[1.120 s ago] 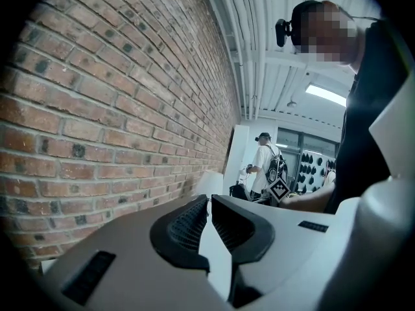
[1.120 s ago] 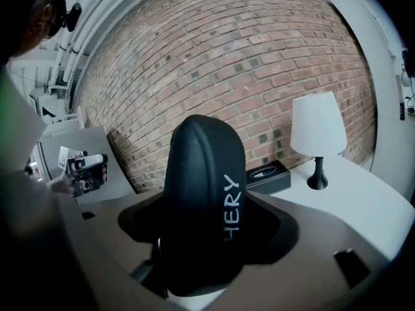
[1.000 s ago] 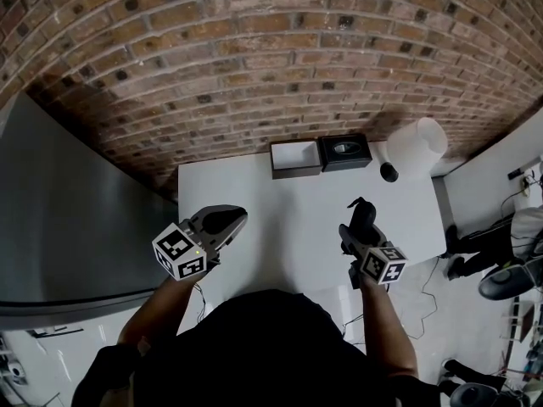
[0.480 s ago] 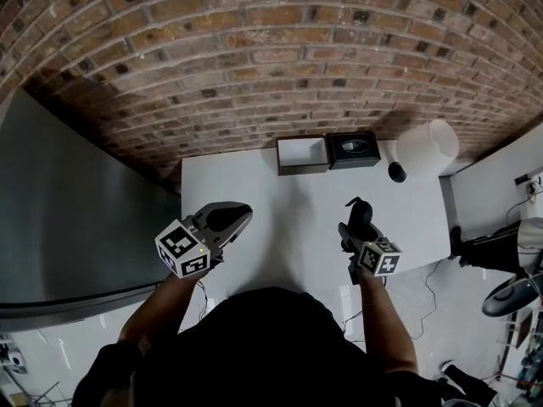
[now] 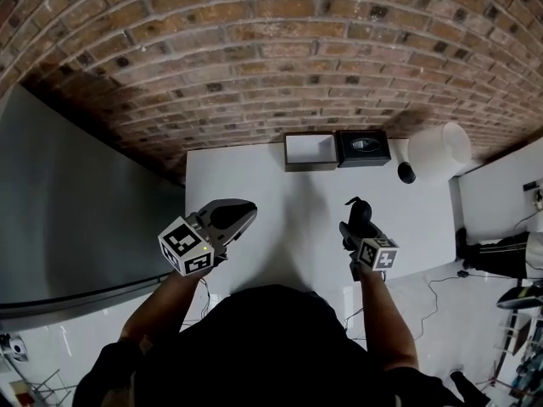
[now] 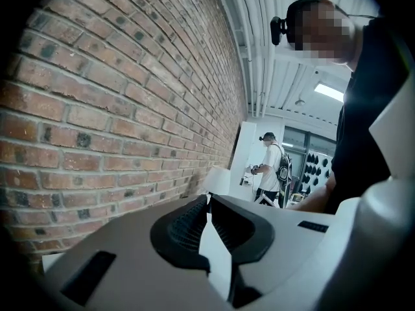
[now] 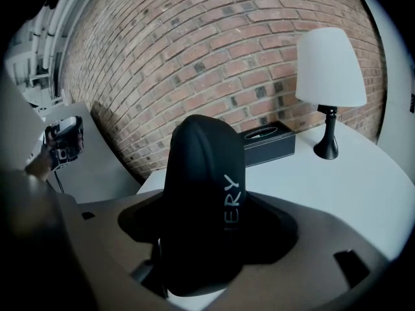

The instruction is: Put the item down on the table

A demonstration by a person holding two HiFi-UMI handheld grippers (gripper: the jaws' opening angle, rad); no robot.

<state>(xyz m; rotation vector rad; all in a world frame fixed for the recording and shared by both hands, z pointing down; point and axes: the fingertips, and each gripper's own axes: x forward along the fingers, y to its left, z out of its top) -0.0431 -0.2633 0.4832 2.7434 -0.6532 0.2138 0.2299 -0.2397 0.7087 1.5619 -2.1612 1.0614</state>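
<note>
Jaws of the left gripper (image 5: 241, 214) are closed with nothing between them, over the left part of the white rectangular table (image 5: 293, 185). Right gripper (image 5: 356, 224) clamps a black rounded plastic item (image 7: 201, 186) with pale lettering, over the table's right part.

Two hand-held grippers (image 5: 246, 213) (image 5: 360, 223), two boxes (image 5: 310, 150) (image 5: 363, 147), one lamp (image 5: 439, 149), one black item (image 7: 204, 193).

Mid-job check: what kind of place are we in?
Probably an indoor lab or studio dressed as a room: a bare brick wall, a white table with a lamp and tissue box, and exposed ceiling pipes.
</note>
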